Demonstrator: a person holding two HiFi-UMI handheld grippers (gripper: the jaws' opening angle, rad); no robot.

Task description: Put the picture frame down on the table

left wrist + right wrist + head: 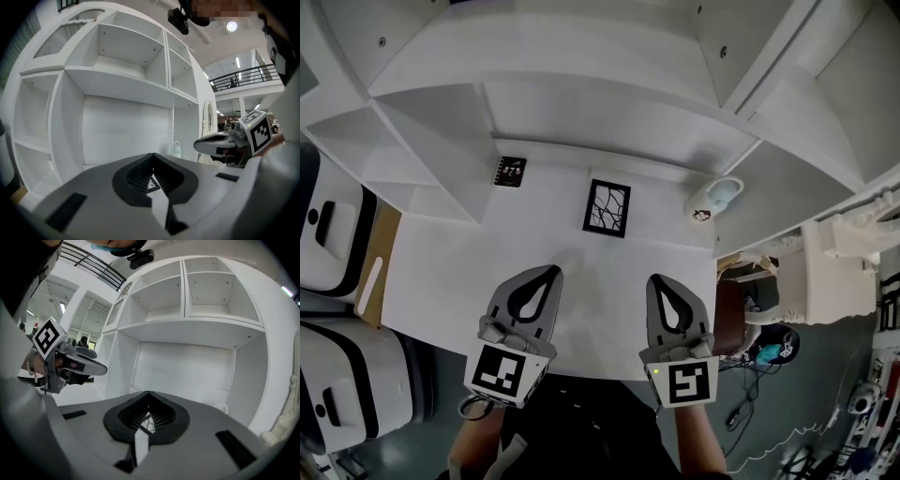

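Observation:
The picture frame [607, 207], black-edged with a black-and-white line pattern, rests on the white table [441, 272] near its back middle. I cannot tell whether it lies flat or leans. Slivers of the frame show through the jaw openings in the left gripper view [151, 183] and the right gripper view [147, 421]. My left gripper [551, 272] and right gripper [659, 279] hover over the table's front part, well short of the frame. Both are shut and hold nothing. The right gripper [220, 143] also shows in the left gripper view, and the left gripper [89, 366] in the right gripper view.
A small black notebook [510, 172] lies at the back left of the table. A white cup-like item [713, 198] sits at the back right corner. White shelving [609, 84] rises behind. White boxes [333, 234] stand to the left, with furniture and cables on the floor to the right.

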